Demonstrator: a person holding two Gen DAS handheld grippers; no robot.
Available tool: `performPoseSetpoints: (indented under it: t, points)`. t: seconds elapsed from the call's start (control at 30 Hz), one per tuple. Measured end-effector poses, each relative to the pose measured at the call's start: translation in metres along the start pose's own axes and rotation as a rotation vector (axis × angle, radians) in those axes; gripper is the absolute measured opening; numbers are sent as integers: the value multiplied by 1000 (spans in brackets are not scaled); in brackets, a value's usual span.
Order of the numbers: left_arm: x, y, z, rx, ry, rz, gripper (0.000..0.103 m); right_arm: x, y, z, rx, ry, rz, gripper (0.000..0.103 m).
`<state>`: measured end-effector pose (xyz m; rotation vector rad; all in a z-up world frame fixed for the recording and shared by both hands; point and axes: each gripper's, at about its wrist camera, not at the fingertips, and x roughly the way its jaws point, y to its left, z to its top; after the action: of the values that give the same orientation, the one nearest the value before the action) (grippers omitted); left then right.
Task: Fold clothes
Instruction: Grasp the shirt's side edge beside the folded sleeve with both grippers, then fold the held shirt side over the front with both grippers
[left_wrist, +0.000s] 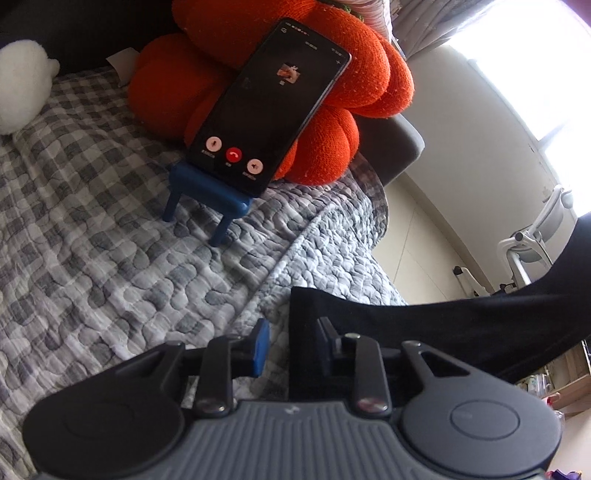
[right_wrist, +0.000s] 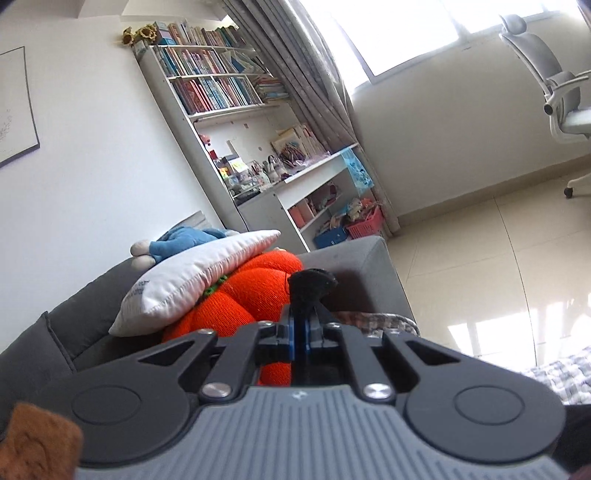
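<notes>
A black garment (left_wrist: 461, 325) stretches from the lower middle of the left wrist view up to the right, lifted off the checked quilt (left_wrist: 110, 240). Its left edge lies against the right finger of my left gripper (left_wrist: 293, 334). The blue left pad (left_wrist: 261, 345) stands apart from the cloth with quilt showing in the gap, so this gripper is open. In the right wrist view my right gripper (right_wrist: 301, 314) is shut, and a small bunch of the black garment (right_wrist: 312, 282) sticks out past its tips. It is held high, facing across the room.
A phone (left_wrist: 269, 107) leans on a blue stand (left_wrist: 207, 192) against an orange pumpkin cushion (left_wrist: 332, 74). A white plush (left_wrist: 22, 81) lies far left. A grey sofa arm (right_wrist: 362, 266), white pillow (right_wrist: 192, 269), bookshelf (right_wrist: 221, 92) and office chair (right_wrist: 554, 92) stand beyond.
</notes>
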<state>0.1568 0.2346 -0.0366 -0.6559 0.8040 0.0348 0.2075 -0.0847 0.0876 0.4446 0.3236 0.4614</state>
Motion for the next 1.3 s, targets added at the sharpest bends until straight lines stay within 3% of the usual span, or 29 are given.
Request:
performPoseSetpoints:
  t: [0.17, 0.43, 0.87, 1.03, 1.23, 1.3]
  points:
    - [14, -12, -11, 51, 67, -46, 27, -13, -13, 5, 7, -38, -15, 7]
    - [33, -37, -31, 215, 139, -3, 27, -50, -81, -22, 103, -24, -111, 7]
    - [45, -52, -44, 320, 164, 91, 32, -96, -178, -116, 364, 133, -321, 7]
    - [45, -53, -43, 320, 178, 101, 35, -104, -190, -129, 374, 259, -388, 8]
    - [38, -58, -40, 317, 166, 106, 35, -125, -187, -116, 308, 314, -378, 24]
    - [34, -61, -38, 321, 122, 111, 35, -133, -186, -107, 276, 276, -390, 39]
